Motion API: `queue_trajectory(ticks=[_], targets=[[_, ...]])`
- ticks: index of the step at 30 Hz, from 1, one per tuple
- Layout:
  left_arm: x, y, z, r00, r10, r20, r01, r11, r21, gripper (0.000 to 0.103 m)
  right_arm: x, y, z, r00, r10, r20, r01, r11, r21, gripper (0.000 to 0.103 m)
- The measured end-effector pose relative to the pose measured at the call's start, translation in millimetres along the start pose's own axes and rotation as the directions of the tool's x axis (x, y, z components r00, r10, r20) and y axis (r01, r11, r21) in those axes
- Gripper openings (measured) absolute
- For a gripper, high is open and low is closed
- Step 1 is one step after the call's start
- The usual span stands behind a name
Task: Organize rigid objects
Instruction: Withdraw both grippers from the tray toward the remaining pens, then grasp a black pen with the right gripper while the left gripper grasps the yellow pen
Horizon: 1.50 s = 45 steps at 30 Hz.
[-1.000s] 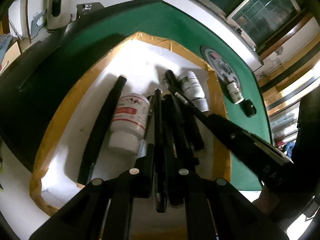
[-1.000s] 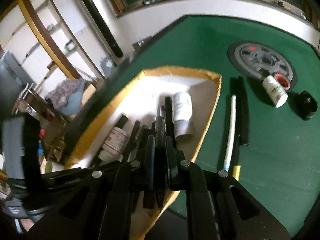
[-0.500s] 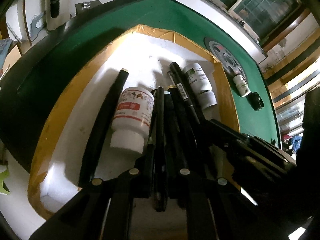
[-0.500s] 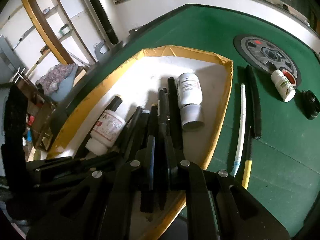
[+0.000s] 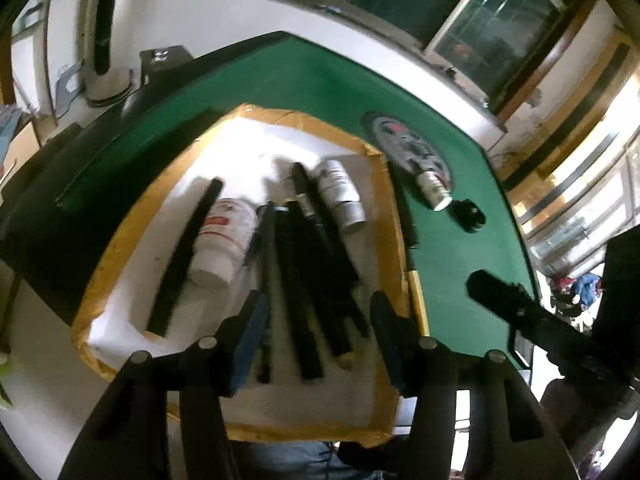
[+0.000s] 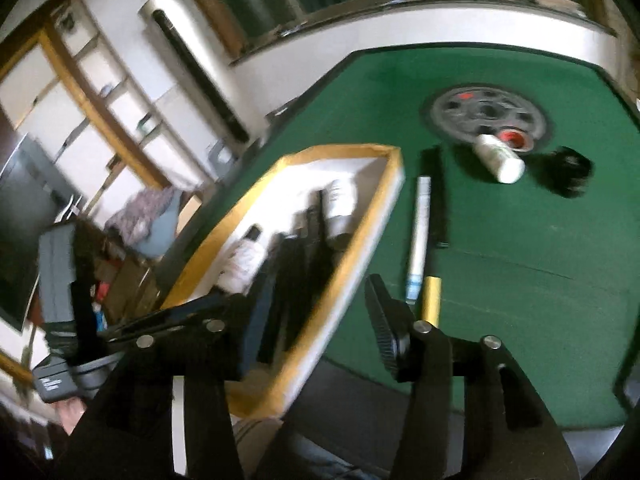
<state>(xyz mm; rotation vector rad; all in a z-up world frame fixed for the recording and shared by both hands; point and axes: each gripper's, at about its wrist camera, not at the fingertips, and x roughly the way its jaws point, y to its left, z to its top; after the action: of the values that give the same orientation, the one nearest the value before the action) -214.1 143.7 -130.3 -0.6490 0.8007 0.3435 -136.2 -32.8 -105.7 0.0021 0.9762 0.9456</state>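
Green table (image 5: 328, 92): tray (image 5: 120, 240) holding 2 bottles (image 5: 224, 240); both claws (image 5: 316, 320) just spread wide, empty.

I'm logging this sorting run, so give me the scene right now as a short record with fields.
surface: green table
tray: two white bottles, several black pens, all lying flat
outside tray: white pen, black pen, small bottle, black cap, grey disc
left hand-held gripper: jaws just opened, nothing between the pads, above pens in tray
right hand-held gripper: jaws just opened, empty, over tray's edge
image: blurred
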Motion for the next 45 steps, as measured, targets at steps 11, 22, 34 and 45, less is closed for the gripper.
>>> queue_trajectory(ticks=[11,22,34,45], targets=[[7,-14,7,0.992,-0.114,0.048,0.113,0.993,0.015,0.054,11,-55,-4,0.999,-0.010,-0.045,0.016,0.991,0.136,0.049],[16,-21,25,0.971,-0.236,0.034,0.229,0.963,0.139,0.054,66,-77,43,0.993,-0.059,-0.099,0.074,0.985,0.155,0.049],[32,-2,34,0.978,-0.208,-0.012,0.208,0.974,0.085,0.054,125,-88,91,0.975,-0.159,-0.156,0.178,0.977,0.116,0.039],[22,-55,13,0.983,-0.179,-0.028,0.182,0.971,0.154,0.054,94,-111,59,0.974,-0.163,-0.156,0.186,0.972,0.146,0.015]])
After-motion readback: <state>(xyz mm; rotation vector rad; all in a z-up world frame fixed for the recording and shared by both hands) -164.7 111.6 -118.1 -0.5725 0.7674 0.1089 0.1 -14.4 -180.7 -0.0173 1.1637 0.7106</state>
